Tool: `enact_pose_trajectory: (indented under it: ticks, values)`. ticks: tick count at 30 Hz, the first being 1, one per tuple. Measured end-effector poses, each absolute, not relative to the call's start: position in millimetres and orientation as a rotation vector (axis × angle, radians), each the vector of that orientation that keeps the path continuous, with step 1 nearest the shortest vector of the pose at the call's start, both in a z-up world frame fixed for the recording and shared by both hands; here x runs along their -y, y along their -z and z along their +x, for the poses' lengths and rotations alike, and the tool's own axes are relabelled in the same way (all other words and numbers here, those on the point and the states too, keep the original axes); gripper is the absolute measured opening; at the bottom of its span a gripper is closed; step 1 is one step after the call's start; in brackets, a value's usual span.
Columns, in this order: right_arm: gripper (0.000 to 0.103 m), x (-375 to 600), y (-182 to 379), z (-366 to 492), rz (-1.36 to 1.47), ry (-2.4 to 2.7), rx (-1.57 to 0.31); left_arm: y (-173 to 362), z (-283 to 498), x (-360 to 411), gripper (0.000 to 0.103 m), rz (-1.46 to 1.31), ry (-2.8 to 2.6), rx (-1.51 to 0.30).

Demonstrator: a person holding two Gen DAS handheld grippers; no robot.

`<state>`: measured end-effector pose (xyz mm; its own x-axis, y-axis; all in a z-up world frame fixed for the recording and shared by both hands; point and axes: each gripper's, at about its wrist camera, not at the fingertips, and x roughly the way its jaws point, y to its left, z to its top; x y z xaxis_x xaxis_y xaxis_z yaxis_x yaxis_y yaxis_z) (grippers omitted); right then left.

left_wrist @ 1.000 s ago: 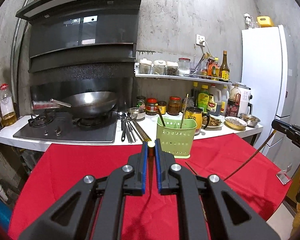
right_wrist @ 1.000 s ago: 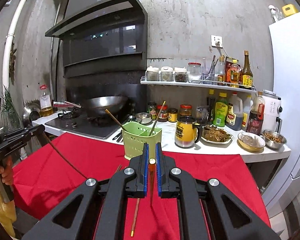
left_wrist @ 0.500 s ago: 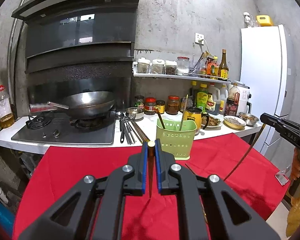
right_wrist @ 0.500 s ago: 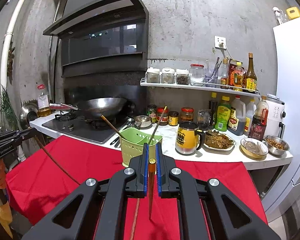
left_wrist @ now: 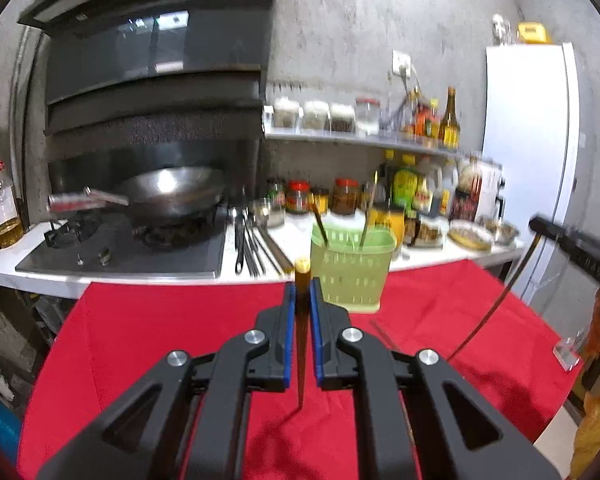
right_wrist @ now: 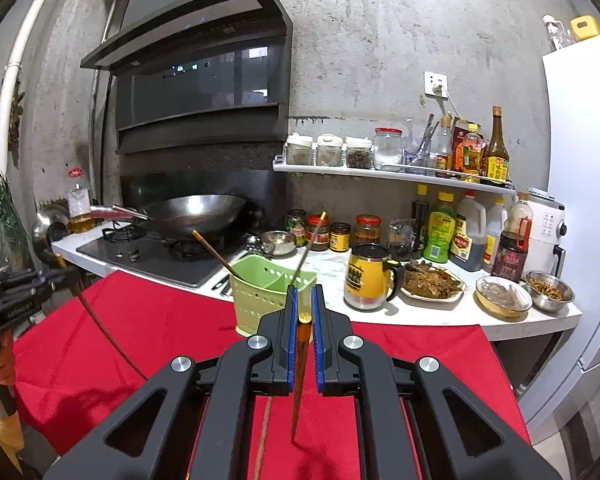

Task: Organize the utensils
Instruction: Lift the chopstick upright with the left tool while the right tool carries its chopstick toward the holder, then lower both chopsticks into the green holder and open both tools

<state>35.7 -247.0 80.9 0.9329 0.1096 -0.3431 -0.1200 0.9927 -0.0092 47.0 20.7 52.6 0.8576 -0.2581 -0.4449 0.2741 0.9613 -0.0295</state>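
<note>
Each hand-held gripper, left (left_wrist: 302,300) and right (right_wrist: 303,312), clamped on one chopstick (left_wrist: 301,344); liable to miss the green holder (right_wrist: 266,294) or tip it through a crooked entry.

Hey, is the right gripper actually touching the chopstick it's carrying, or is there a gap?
Touching. In the right wrist view, the right gripper is shut on the chopstick: both blue pads press its upper end, and its tip hangs below over the red cloth.

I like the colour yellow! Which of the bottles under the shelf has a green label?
The green-labelled bottle with the yellow cap, standing on the counter just behind and to the right of the yellow mug. The bottles beside it are dark or pale, without green labels.
</note>
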Motion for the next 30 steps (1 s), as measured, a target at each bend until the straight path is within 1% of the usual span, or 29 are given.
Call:
enact_pose_trajectory:
  ticks: [3, 6, 11, 15, 19, 26, 28, 30]
  values:
    - [0.008, 249, -69, 39, -0.026, -0.115, -0.379, -31, 56, -16, 0.006, 0.049, 0.287, -0.537]
    - [0.008, 249, -58, 42, -0.026, -0.113, -0.417, -16, 57, -15, 0.006, 0.043, 0.292, -0.568]
    - [0.007, 251, -51, 34, -0.013, -0.109, -0.421, -21, 49, -15, 0.006, 0.051, 0.305, -0.552]
    - [0.007, 253, -56, 35, -0.005, -0.111, -0.405, -36, 46, -12, 0.006, 0.068, 0.311, -0.52]
    - [0.007, 255, -72, 51, 0.002, -0.123, -0.367, -66, 58, -4, 0.006, 0.076, 0.329, -0.464]
    - [0.007, 250, -127, 94, 0.0, -0.137, -0.206, -138, 103, 26, 0.006, 0.085, 0.373, -0.305]
    - [0.007, 249, -143, 105, 0.012, -0.144, -0.149, -153, 121, 38, 0.006, 0.1, 0.379, -0.284]
    - [0.007, 248, -152, 121, 0.016, -0.139, -0.108, -156, 140, 48, 0.006, 0.11, 0.388, -0.298]
